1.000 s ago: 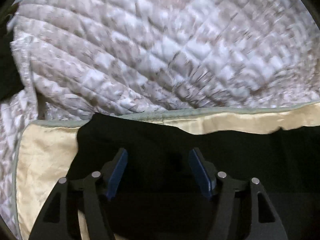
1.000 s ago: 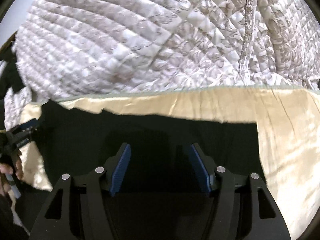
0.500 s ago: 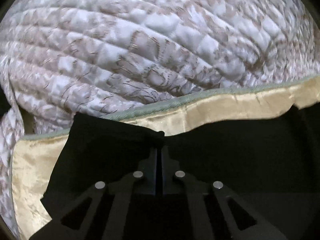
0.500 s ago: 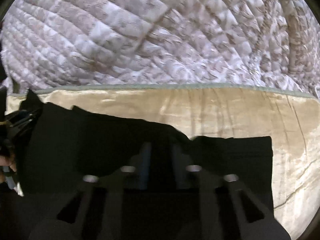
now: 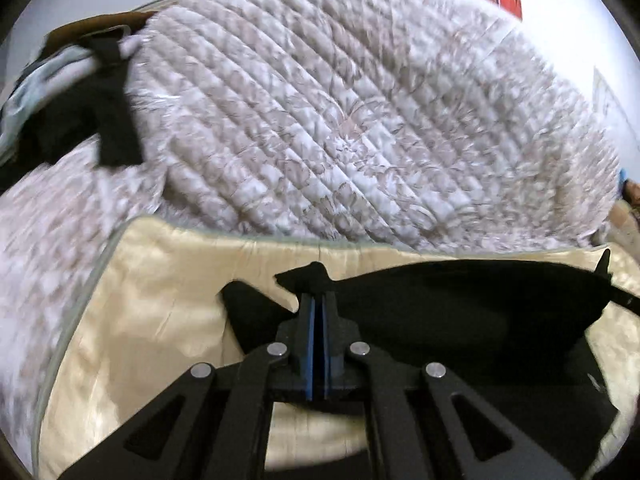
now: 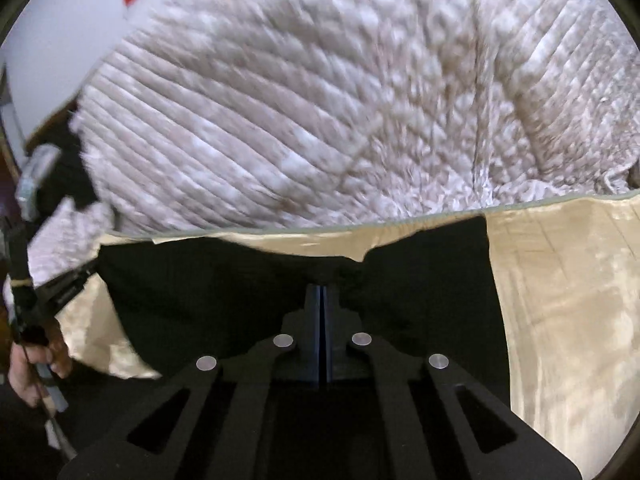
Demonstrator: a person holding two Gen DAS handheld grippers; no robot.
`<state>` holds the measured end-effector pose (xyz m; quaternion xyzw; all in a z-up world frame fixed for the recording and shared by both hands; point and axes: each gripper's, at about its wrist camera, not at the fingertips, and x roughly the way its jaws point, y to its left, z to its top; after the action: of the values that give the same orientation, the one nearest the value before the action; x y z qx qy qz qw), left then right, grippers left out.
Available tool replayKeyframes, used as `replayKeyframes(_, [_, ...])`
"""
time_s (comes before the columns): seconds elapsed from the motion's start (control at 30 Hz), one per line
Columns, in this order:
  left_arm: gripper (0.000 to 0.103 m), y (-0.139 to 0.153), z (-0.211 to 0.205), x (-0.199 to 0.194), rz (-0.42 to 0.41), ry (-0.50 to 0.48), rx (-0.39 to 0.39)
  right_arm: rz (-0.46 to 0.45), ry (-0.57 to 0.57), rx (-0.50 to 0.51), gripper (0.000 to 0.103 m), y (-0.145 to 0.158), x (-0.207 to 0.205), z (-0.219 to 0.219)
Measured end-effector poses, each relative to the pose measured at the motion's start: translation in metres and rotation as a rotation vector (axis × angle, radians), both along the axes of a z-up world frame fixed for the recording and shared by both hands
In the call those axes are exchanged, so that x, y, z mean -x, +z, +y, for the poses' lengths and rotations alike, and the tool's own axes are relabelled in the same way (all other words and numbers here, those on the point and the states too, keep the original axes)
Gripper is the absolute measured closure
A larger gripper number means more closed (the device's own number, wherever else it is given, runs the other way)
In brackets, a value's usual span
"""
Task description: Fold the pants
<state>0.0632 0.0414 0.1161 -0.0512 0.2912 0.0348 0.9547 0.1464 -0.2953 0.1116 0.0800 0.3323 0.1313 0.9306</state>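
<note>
Left hand-held gripper (image 5: pixel 318 308): clenched on an edge of the black pants (image 5: pixel 460 312), jaws wide apart a second ago. Right hand-held gripper (image 6: pixel 322 300): likewise clenched on the pants (image 6: pixel 240 296), cloth pinched between the blue pads. Both raised since the grasp; more of the room now in view (white wall and a red hanging at the top of each wrist view).

Location of the pants: spread across the cream satin sheet (image 5: pixel 152 304) on the bed, near the sheet's far edge where the quilted bedspread (image 5: pixel 340 120) begins. Gripped edge lifted clear of the sheet in a peak at the left pads; remainder draped and largely resting on the bed.

Seen at the left border of the right wrist view: the person's hand (image 6: pixel 36 364) on the other tool's handle.

Judged step: fold begun, gripped edge ready for carrying over the rest of the garment. Fold not yet laid. Risk: thin cloth slipping from one pad pair, giving an uneven crease.
</note>
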Motion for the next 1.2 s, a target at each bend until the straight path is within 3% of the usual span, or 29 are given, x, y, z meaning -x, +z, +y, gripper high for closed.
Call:
replayKeyframes(0.1, [0.099,-0.012,0.007,0.046,0.006,-0.012,0.027,-0.003,-0.007,-0.025,0.103,-0.002,0.043,-0.003])
replayKeyframes(0.23, [0.098,-0.042,0.009,0.099,0.075,0.000,0.091,0.041,-0.030,-0.062,0.103,-0.024,0.103,-0.014])
replayKeyframes(0.43, [0.096,-0.093,0.015,0.142,0.244,0.064,0.174,0.248,-0.067,-0.134,0.102,-0.085,0.150,-0.025])
replayKeyframes(0.53, [0.090,-0.094,0.022,0.155,0.255,0.089,0.193,0.301,-0.098,-0.172,0.100,-0.100,0.158,-0.036])
replayKeyframes(0.57, [0.075,-0.091,0.023,0.158,0.242,0.095,0.197,0.293,-0.100,-0.201,0.096,-0.101,0.161,-0.039])
replayKeyframes(0.6, [0.058,-0.085,0.024,0.156,0.222,0.092,0.199,0.287,-0.102,-0.221,0.087,-0.101,0.164,-0.041])
replayKeyframes(0.7, [0.047,-0.070,0.017,0.140,0.176,0.058,0.162,0.259,-0.117,-0.283,0.054,-0.101,0.169,-0.048])
replayKeyframes(0.8, [0.047,-0.071,0.002,0.102,0.185,0.013,0.057,0.246,-0.128,-0.348,0.053,-0.105,0.171,-0.054])
replayKeyframes(0.87, [0.047,-0.079,-0.004,0.071,0.231,-0.010,0.001,0.234,-0.142,-0.380,0.053,-0.104,0.171,-0.057])
replayKeyframes(0.93, [0.048,-0.092,-0.006,0.046,0.287,-0.034,-0.004,0.220,-0.157,-0.394,0.053,-0.103,0.170,-0.061])
replayKeyframes(0.97, [0.057,-0.099,-0.006,0.035,0.311,-0.037,-0.004,0.216,-0.166,-0.403,0.053,-0.102,0.169,-0.063])
replayKeyframes(1.0, [0.077,-0.105,-0.006,0.029,0.326,-0.033,-0.001,0.210,-0.175,-0.416,0.052,-0.101,0.169,-0.065])
replayKeyframes(1.03, [0.086,-0.111,-0.004,0.024,0.348,-0.016,-0.006,0.208,-0.182,-0.428,0.051,-0.102,0.168,-0.067])
replayKeyframes(1.1, [0.098,-0.111,-0.001,0.028,0.322,-0.001,0.010,0.214,-0.204,-0.445,0.049,-0.105,0.166,-0.072])
replayKeyframes(1.2, [0.099,-0.095,0.005,0.054,0.223,0.053,0.023,0.224,-0.253,-0.449,0.049,-0.111,0.160,-0.080])
